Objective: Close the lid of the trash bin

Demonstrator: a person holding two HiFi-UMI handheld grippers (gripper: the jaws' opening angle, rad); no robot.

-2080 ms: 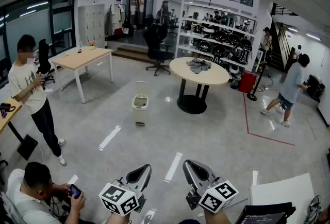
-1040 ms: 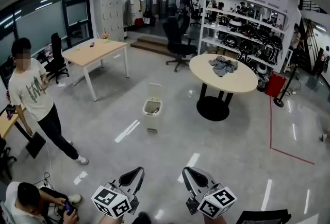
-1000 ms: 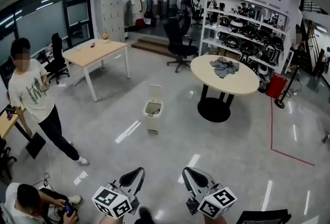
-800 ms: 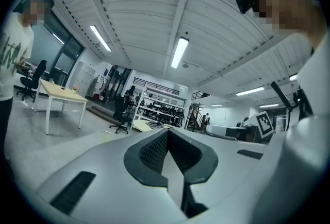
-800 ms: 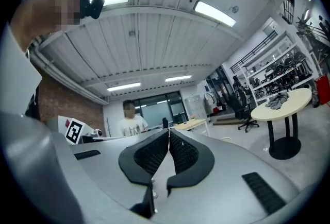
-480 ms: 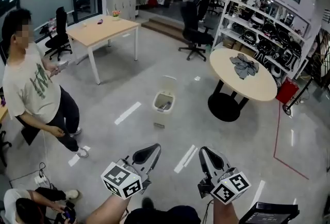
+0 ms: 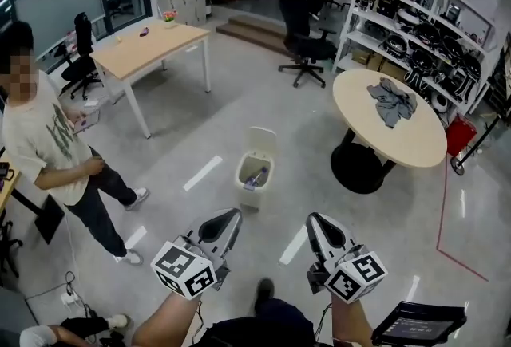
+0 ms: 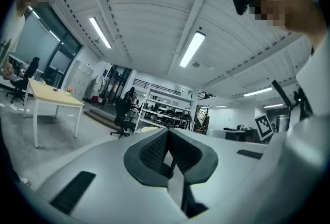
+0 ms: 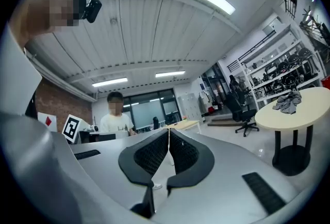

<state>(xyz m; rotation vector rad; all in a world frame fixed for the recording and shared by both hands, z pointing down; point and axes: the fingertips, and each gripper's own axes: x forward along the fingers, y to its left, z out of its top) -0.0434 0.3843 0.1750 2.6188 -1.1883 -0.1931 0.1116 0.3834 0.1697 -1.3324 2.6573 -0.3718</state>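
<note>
My two grippers, bin ahead with lid up.
My left gripper (image 7: pixel 226 219) and right gripper (image 7: pixel 317 222) are both pinched together on nothing, side by side; the bin (image 7: pixel 255 171) stands on the floor (image 7: pixel 359 214) beyond them, well apart, lid (image 7: pixel 262 138) upright.

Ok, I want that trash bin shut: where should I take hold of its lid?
Probably its top free edge, reached from the near side: the lid stands upright at the far rim of the open trash bin, seemingly hinged there.
</note>
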